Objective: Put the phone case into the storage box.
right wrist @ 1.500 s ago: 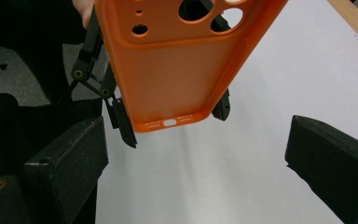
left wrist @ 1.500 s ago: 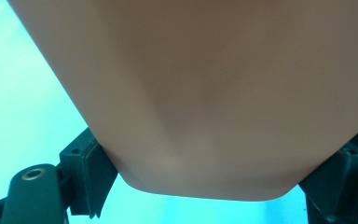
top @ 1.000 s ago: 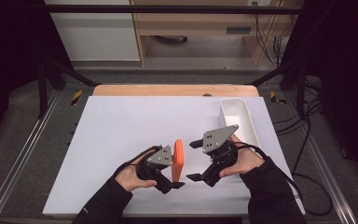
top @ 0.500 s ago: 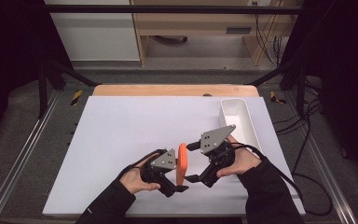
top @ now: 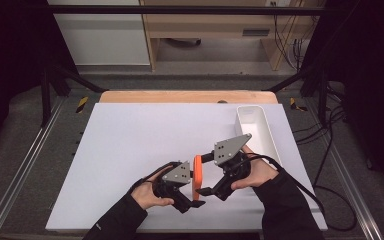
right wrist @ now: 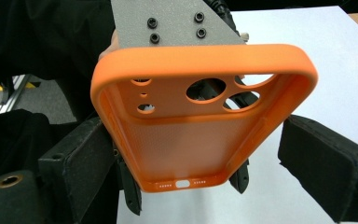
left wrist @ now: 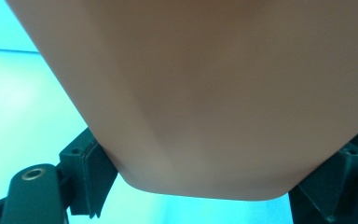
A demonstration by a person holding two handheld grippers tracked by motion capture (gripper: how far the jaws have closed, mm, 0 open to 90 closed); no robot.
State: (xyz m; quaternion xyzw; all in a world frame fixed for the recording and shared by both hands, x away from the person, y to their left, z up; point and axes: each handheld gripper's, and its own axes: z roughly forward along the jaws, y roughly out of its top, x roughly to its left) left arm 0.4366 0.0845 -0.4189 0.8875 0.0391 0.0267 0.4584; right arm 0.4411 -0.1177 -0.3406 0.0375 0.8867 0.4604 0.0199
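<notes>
Currently: Handover of the Phone Case Between Grippers

The orange phone case (top: pixel 197 175) is held upright above the white table (top: pixel 130 145), near its 6 o'clock edge, clamped across its width by the left gripper (top: pixel 192 192). From 3 o'clock, the right gripper (top: pixel 206 172) is positioned around the case; its jaws have just been closing, one pad near contact, the other apart. Full closure is judged necessary before the left grip is released.

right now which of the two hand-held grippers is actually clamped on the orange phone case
The left hand-held gripper: its pads press both edges of the orange silicone phone case. The right hand-held gripper has one pad clear of it.
</notes>
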